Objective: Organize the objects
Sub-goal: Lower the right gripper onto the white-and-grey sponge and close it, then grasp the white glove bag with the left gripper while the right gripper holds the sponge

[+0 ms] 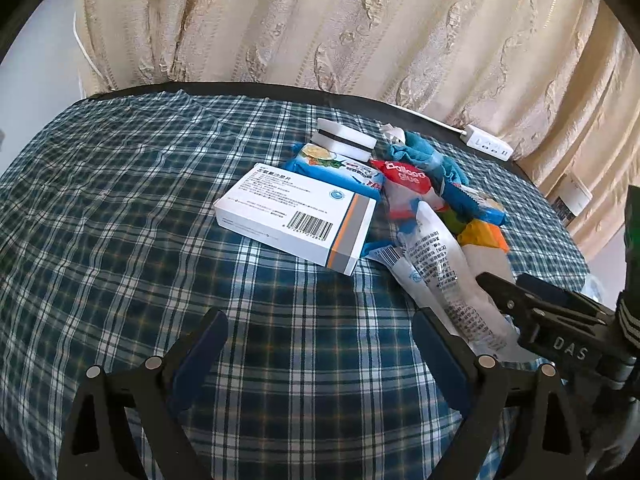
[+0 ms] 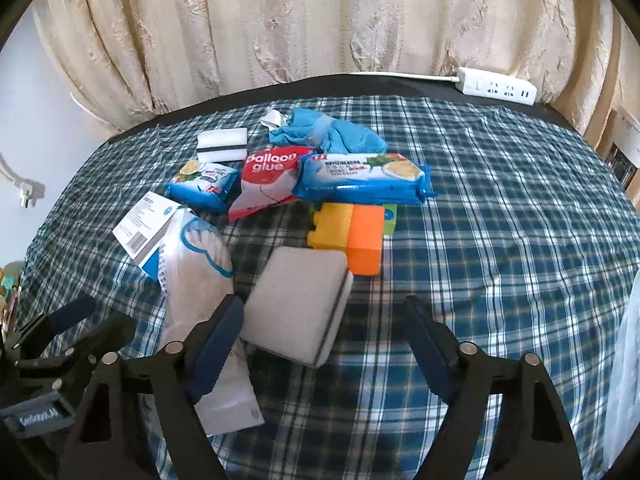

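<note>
Nearest us, our right gripper (image 2: 324, 344) gapes wide and empty before the white sponge (image 2: 296, 304) at centre frame (yellow and orange blocks (image 2: 346, 236) just above it). Our left gripper (image 1: 320, 344) also spreads wide, holding nothing, below the medicine box (image 1: 296, 220) at mid-frame.

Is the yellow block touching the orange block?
Touching. The right wrist view shows the yellow block pressed side by side against the orange block, with no cloth between them.
</note>
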`<state>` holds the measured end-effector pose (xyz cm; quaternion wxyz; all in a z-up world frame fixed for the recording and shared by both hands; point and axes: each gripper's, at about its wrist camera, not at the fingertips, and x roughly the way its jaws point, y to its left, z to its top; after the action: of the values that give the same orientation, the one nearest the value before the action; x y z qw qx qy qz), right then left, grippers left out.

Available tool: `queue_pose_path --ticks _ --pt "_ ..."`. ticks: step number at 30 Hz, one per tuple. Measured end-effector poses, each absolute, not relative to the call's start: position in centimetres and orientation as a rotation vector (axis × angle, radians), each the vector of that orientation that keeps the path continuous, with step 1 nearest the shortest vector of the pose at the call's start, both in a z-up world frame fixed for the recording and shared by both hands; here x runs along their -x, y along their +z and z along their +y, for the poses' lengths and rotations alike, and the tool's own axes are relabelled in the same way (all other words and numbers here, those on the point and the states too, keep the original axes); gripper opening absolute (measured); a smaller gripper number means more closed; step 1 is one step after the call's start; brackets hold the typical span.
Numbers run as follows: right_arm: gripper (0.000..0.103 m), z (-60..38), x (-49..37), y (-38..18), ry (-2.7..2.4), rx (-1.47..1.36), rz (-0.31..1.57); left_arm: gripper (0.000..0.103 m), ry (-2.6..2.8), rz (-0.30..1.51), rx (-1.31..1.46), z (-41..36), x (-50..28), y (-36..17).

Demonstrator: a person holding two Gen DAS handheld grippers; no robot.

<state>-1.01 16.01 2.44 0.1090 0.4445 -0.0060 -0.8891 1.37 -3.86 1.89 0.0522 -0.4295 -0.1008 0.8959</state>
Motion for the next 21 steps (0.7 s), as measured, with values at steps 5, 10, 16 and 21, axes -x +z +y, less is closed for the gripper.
queue_pose_path --ticks 5,10,16,21 --pt "0.073 15.6 1.3 2.2 -2.579 -1.313 -0.046 0.096 2.743 -0.329 1.295 -4.2 -1.5 2.1" --pt "0.066 14.8 1.6 1.7 -2.549 -1.316 -0.031 0.096 2.761 -0.35 1.297 -4.6 -1.5 2.1" --pt "0.043 14.4 0.9 2.0 -2.519 -1.276 -0.055 0.096 2.762 -0.346 1.3 -4.6 -1.5 2.1" --pt "0.042 15.2 0.1 2.4 -2.535 -1.253 -0.097 0.096 2.755 -0.365 1.305 -4.7 -1.4 1.9"
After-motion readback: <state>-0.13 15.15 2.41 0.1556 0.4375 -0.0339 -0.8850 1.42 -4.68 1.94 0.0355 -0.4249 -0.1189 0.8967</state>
